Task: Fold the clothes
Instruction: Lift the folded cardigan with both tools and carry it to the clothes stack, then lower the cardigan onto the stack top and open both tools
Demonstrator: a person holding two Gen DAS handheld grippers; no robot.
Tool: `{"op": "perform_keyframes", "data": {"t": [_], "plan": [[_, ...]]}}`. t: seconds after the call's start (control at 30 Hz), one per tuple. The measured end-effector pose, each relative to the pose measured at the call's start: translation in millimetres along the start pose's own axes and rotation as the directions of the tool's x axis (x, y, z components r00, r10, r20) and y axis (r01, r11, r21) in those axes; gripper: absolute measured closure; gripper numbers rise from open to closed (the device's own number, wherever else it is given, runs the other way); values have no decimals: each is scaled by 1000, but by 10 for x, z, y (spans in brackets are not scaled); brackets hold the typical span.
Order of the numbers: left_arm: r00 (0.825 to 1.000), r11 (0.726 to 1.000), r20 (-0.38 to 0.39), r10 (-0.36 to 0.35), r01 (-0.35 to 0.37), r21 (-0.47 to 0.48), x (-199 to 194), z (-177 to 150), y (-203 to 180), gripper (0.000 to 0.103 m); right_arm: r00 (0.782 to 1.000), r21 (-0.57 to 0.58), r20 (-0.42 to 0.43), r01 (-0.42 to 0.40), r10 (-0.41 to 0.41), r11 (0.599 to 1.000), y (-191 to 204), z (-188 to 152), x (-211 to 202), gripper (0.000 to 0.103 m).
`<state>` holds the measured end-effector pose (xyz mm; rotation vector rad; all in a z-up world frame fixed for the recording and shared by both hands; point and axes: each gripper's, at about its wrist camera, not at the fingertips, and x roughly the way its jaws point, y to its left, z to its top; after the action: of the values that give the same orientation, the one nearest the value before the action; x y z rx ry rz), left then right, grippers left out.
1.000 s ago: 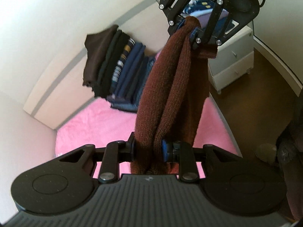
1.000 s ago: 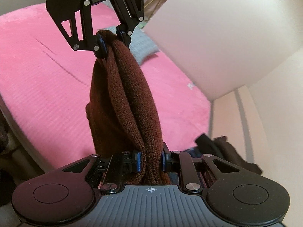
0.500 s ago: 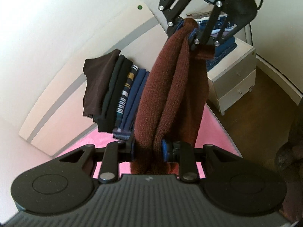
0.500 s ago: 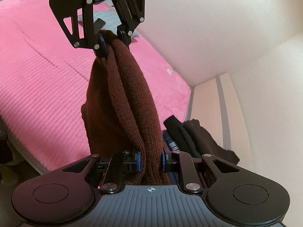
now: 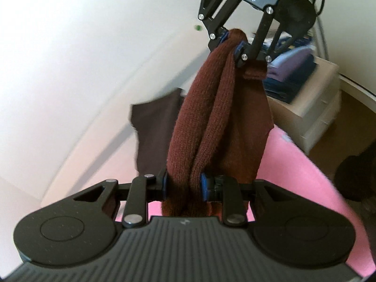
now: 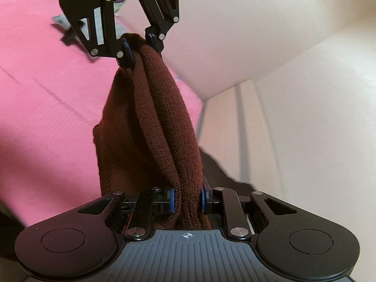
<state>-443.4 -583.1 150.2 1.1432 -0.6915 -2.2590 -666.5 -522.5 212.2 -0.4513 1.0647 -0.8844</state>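
Your left tool (image 5: 183,185) and right tool (image 6: 186,199) each pinch 1 end of the brown knit garment (image 5: 218,122), which spans bunched between them above the pink bed (image 6: 42,98). Below your left tool lies a dark folded stack (image 5: 152,129); a white dresser (image 5: 315,108) stands beyond the bed's edge.

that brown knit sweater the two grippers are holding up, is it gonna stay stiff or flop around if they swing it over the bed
Likely floppy: the brown knit sweater sags in soft folds between the left gripper and the right gripper, with loose cloth hanging below. It probably won't slip, since both sets of pads pinch bunched, textured knit. It looks thick, so it may swing with some weight over the pink bedspread.
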Motion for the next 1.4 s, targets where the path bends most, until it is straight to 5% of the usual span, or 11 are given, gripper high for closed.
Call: {"op": "perform_keyframes", "data": {"t": [0.3, 0.5, 0.6, 0.7, 0.83, 1.1, 1.17, 1.4], "plan": [[988, 984, -48, 149, -153, -91, 1338, 566, 1195, 80, 992, -71, 113, 67, -58, 995, -1563, -508, 1145, 85], [949, 947, -104, 298, -307, -91, 2141, 847, 1868, 80, 966, -133, 225, 160, -128, 978, -2433, -766, 1882, 85], [949, 952, -137, 284, -297, -80, 2619, 698, 1783, 80, 970, -163, 226, 124, -85, 979, -2376, -1045, 2238, 85], [961, 979, -225, 160, -184, -89, 3213, 370, 1352, 80, 987, -215, 156, -13, 48, 976, -1887, -1474, 2515, 85], [946, 994, -313, 87, -102, -32, 3656, 135, 732, 78, 980, -259, 93, -145, 174, 955, -1342, -1860, 2600, 85], [938, 988, -316, 139, -155, -24, 3674, 74, 552, 77, 982, -249, 79, -149, 173, 957, -1438, -2041, 2600, 82], [938, 988, -316, 144, -156, -11, 3679, 58, 540, 77, 981, -238, 56, -167, 186, 957, -1533, -1758, 2943, 83], [935, 986, -329, 130, -156, -52, 3649, -63, 424, 77, 978, -251, 49, -186, 205, 950, -1203, -1724, 3091, 82]]}}
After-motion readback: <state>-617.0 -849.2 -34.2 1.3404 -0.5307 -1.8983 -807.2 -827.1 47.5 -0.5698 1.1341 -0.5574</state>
